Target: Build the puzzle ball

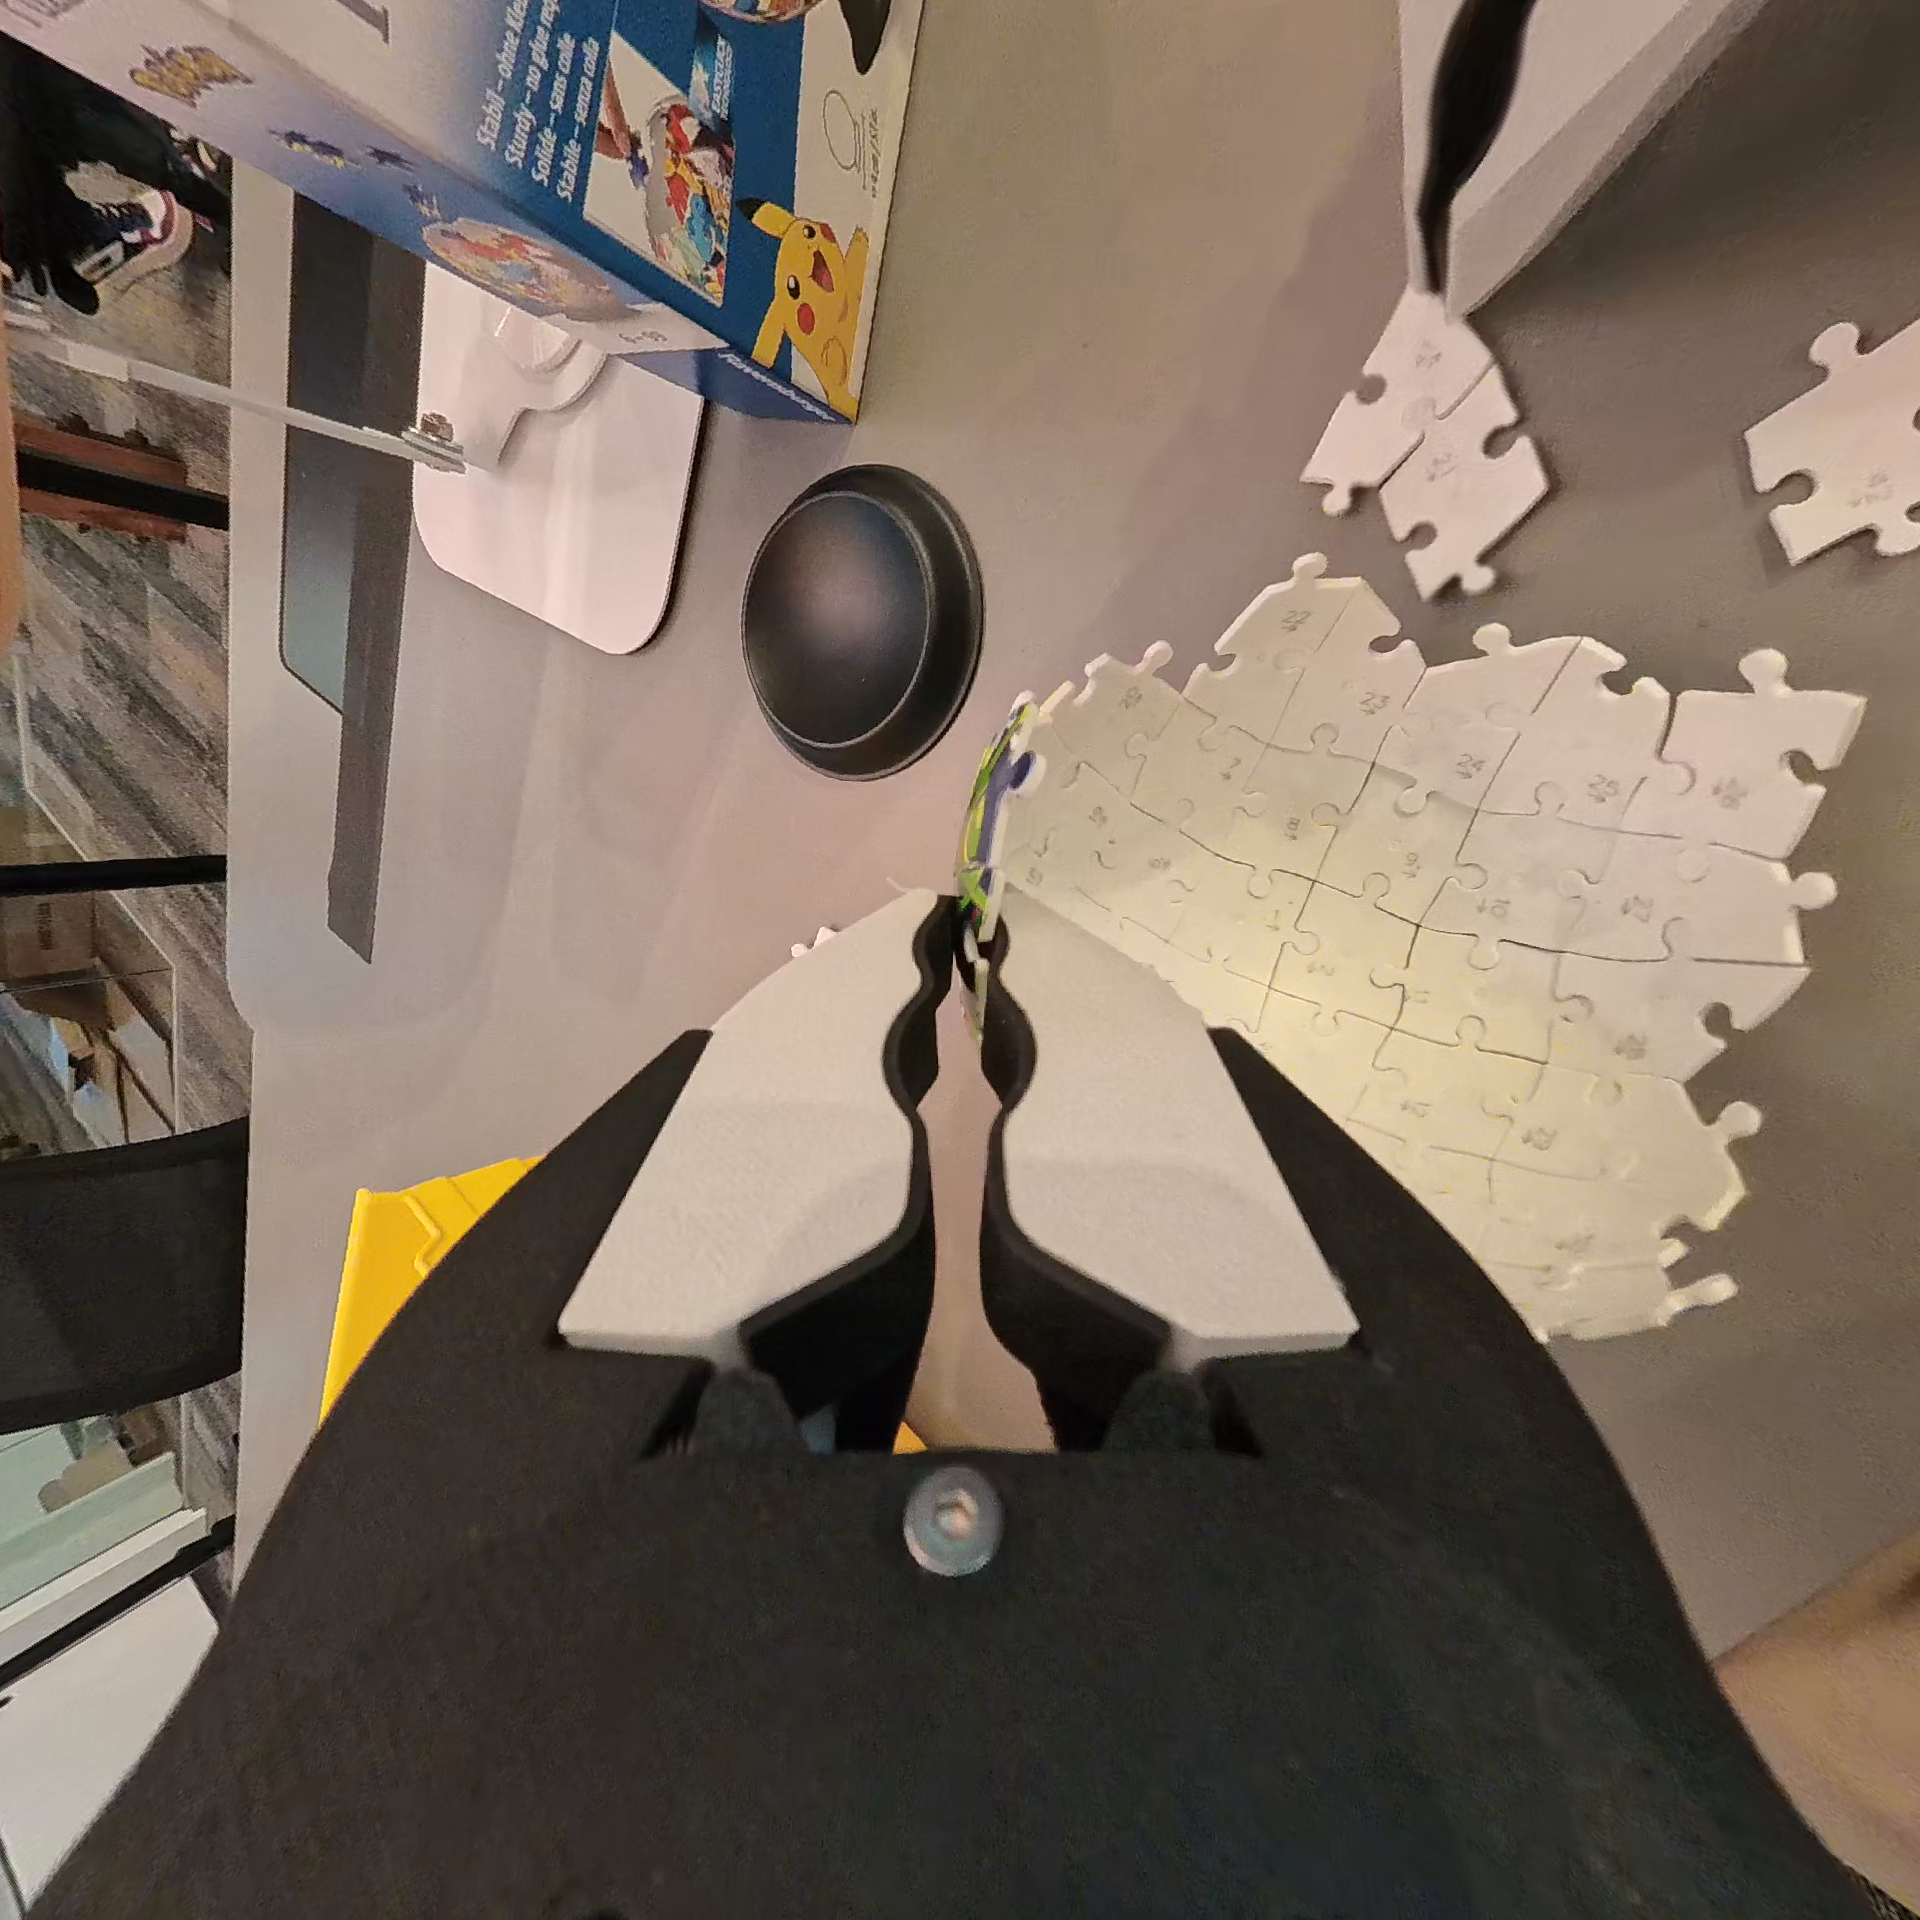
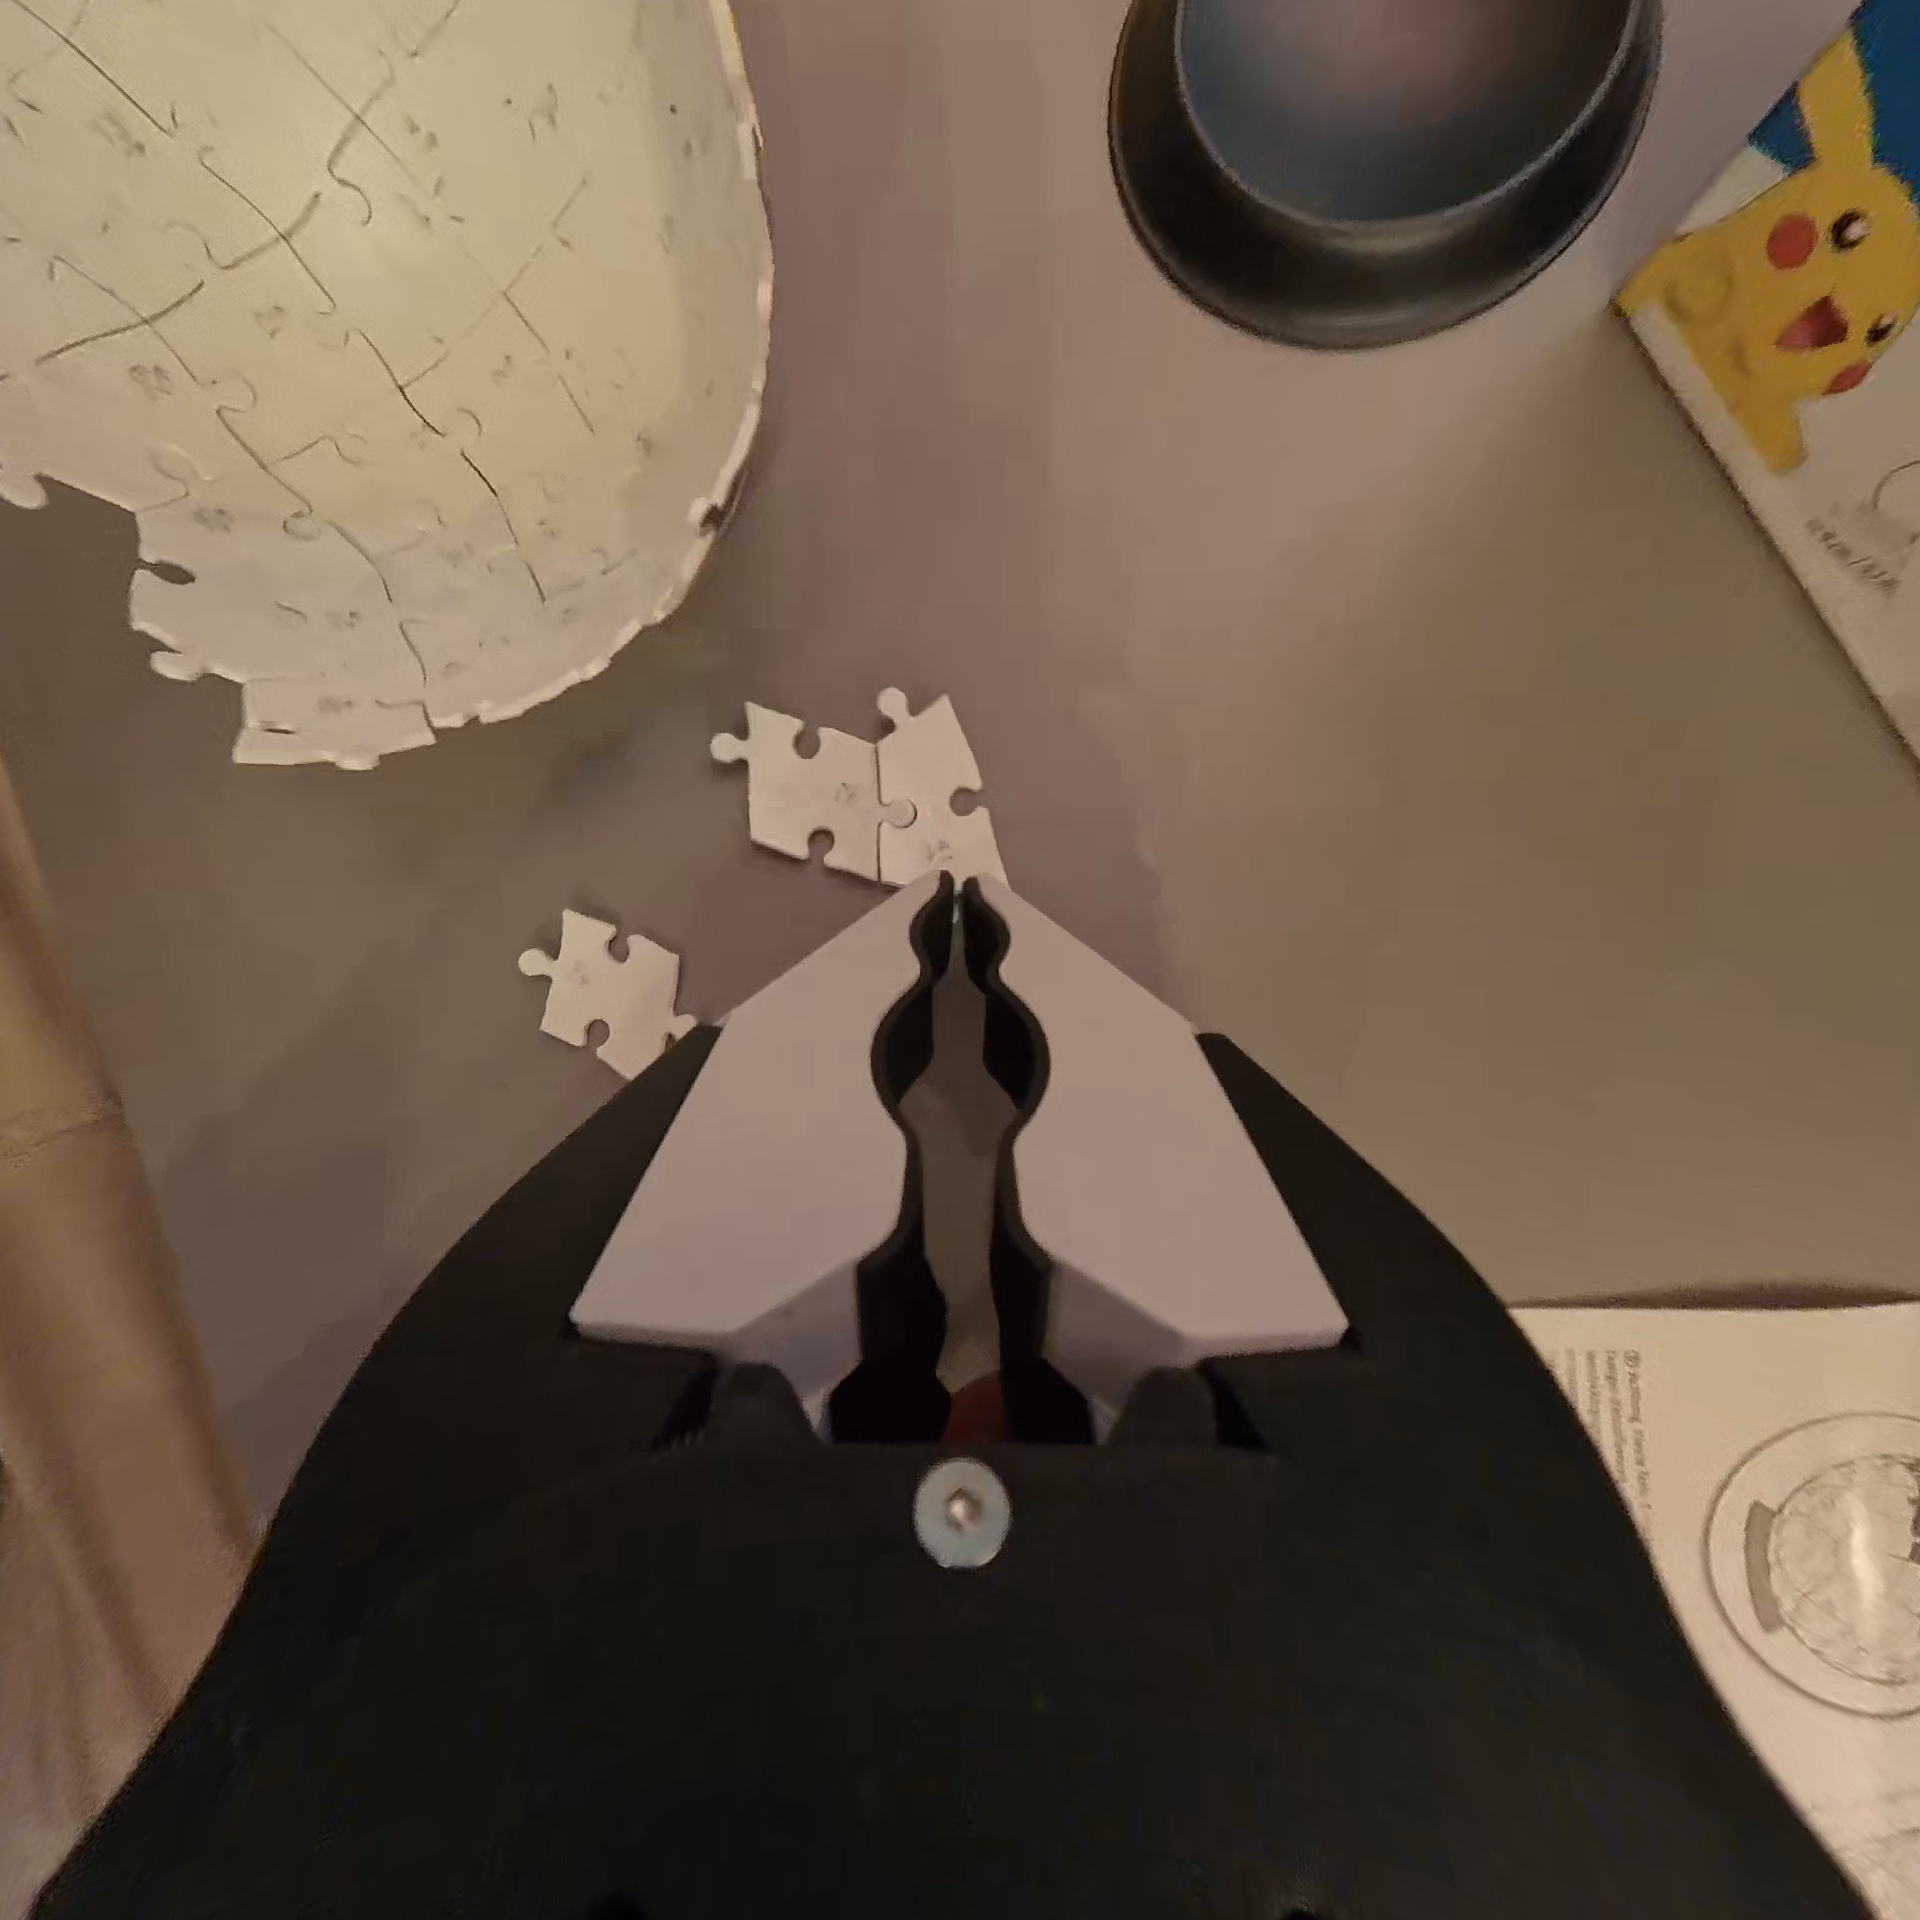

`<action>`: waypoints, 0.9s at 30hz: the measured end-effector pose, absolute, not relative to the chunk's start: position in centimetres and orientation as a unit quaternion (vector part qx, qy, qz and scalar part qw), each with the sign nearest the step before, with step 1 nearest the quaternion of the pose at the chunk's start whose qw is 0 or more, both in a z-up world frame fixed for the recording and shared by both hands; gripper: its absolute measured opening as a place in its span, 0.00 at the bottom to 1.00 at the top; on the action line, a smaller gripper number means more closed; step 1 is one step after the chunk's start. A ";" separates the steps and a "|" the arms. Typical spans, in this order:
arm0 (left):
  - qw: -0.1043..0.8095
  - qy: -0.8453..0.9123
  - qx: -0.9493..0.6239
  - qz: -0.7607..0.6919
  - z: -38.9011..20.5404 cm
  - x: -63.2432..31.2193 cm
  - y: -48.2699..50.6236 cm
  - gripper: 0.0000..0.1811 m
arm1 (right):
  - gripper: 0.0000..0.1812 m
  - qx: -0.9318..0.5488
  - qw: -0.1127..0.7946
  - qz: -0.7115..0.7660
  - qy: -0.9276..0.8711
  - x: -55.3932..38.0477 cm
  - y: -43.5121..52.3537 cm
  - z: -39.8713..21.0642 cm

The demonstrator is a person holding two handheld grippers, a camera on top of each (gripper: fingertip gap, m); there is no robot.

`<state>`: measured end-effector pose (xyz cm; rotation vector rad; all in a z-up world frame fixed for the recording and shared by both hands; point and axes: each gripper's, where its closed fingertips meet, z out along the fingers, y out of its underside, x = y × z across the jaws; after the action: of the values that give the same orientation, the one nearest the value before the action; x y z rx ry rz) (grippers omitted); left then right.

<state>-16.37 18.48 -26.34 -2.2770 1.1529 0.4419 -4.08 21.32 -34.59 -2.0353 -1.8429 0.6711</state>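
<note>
The partly built puzzle ball (image 1: 1455,935) is a curved white shell showing its numbered inner side. My left gripper (image 1: 966,935) is shut on its left rim, where the printed coloured face shows edge-on. The shell also fills the upper left of the right wrist view (image 2: 364,343). My right gripper (image 2: 958,894) is shut on the near edge of a small joined cluster of white pieces (image 2: 873,800) over the grey table. In the left wrist view this cluster (image 1: 1434,457) hangs from the right gripper's tip (image 1: 1439,260). A single loose piece (image 2: 608,992) lies left of my right fingers, also seen in the left wrist view (image 1: 1839,447).
A black round stand (image 1: 862,623) sits on the table beyond the shell, also in the right wrist view (image 2: 1382,156). The puzzle box (image 1: 644,177) lies behind it, also at the right wrist view's right edge (image 2: 1787,343). An instruction sheet (image 2: 1714,1558) lies at lower right. A yellow object (image 1: 416,1247) is near the left gripper. Across from one pair of fingers to the other is roughly 15 cm.
</note>
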 end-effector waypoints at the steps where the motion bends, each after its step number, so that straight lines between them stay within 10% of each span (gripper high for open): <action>1: 0.272 0.429 -0.846 0.165 -26.3 -16.4 18.5 0.01 | 0.03 -0.701 0.168 0.242 -0.650 -4.2 21.1 -34.1; 9: 0.269 0.430 -0.845 0.168 -26.3 -16.3 18.3 0.01 | 0.18 -0.628 0.193 0.202 -0.726 -4.4 20.6 -35.0; 27: 0.265 0.432 -0.846 0.166 -26.4 -16.2 18.6 0.01 | 0.08 -0.555 0.150 0.238 -0.783 -4.8 21.1 -35.1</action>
<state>-16.23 18.58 -26.44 -2.2841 1.1681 0.4485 -4.81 21.10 -35.06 -1.5938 -2.2510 0.6831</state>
